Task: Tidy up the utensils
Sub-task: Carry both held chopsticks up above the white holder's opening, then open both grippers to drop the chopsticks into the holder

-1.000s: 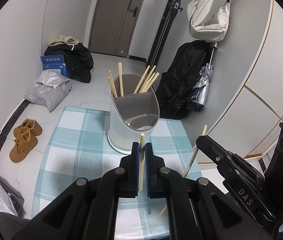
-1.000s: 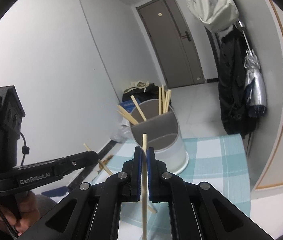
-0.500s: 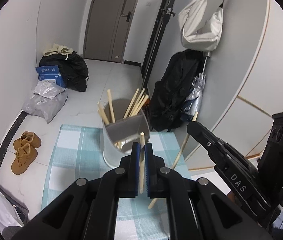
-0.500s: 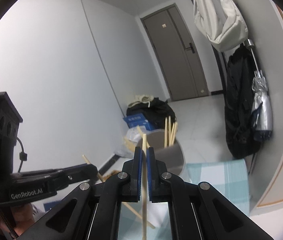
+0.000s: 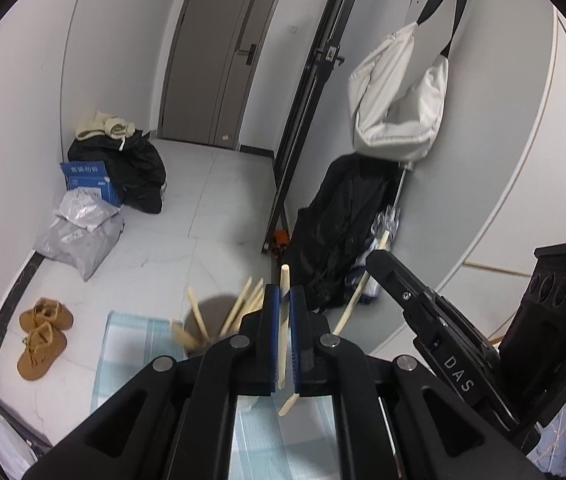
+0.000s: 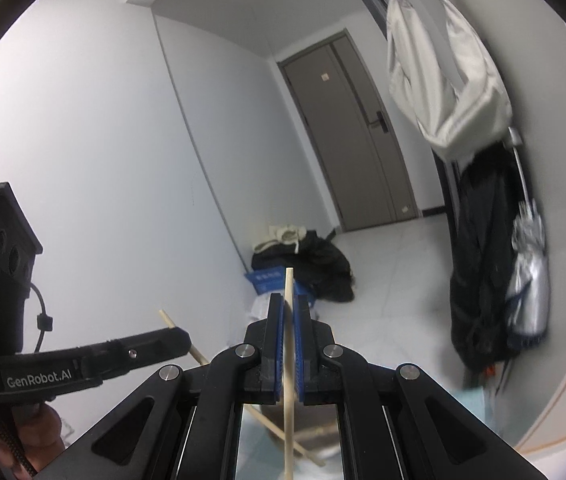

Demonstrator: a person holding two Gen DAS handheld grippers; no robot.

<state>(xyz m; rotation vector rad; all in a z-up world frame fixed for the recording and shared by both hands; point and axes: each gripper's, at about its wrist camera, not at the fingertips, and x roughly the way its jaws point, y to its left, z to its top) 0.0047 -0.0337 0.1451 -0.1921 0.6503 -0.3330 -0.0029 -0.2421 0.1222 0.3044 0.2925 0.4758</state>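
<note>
One chopstick [image 5: 283, 336] is clamped upright in the left gripper [image 5: 283, 320]; another chopstick [image 6: 289, 344] is clamped in the right gripper [image 6: 289, 332]. The utensil holder [image 5: 207, 320], already stocked with chopsticks, is seen low in the left wrist view, near the far edge of the checked tablecloth [image 5: 131, 344]. With both grippers raised well above it, the opening may be missed on descent. Standing sticks may be struck and the holder tipped.
</note>
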